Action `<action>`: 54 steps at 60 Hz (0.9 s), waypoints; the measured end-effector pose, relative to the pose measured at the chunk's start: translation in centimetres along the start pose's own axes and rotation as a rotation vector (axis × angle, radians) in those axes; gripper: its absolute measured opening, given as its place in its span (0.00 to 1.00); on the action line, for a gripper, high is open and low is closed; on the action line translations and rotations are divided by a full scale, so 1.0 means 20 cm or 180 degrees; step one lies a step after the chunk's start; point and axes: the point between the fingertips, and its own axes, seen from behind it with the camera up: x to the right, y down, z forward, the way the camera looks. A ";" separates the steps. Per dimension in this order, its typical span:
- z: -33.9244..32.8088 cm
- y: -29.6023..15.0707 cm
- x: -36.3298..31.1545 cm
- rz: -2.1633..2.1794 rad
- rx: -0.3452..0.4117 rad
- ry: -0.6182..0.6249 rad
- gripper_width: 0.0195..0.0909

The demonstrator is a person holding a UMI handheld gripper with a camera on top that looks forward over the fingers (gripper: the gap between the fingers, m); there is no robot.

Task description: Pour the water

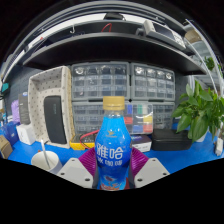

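Here the claw (112, 170) grips an upright, capped blue bottle (112, 145).

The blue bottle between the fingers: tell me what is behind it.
Behind the blue bottle stand clear drawer cabinets on the blue table, a green plant off to one side. The bottle covers whatever sits directly behind it. The gripper grips it.

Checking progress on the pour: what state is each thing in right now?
bottle: upright, orange cap on, held between the fingers
gripper: shut on the bottle
white cup: upright on the blue table, left of the bottle; contents cannot be seen
plant: upright, leafy
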 end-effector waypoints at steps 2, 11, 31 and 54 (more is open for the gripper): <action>0.00 0.00 0.00 0.0015 -0.0007 0.0016 0.34; 0.01 0.00 0.01 0.0056 -0.0110 -0.0001 0.44; -0.20 0.19 0.04 0.0038 -0.0478 0.0169 0.69; -0.70 -0.03 -0.20 -0.0029 -0.0687 0.0083 0.70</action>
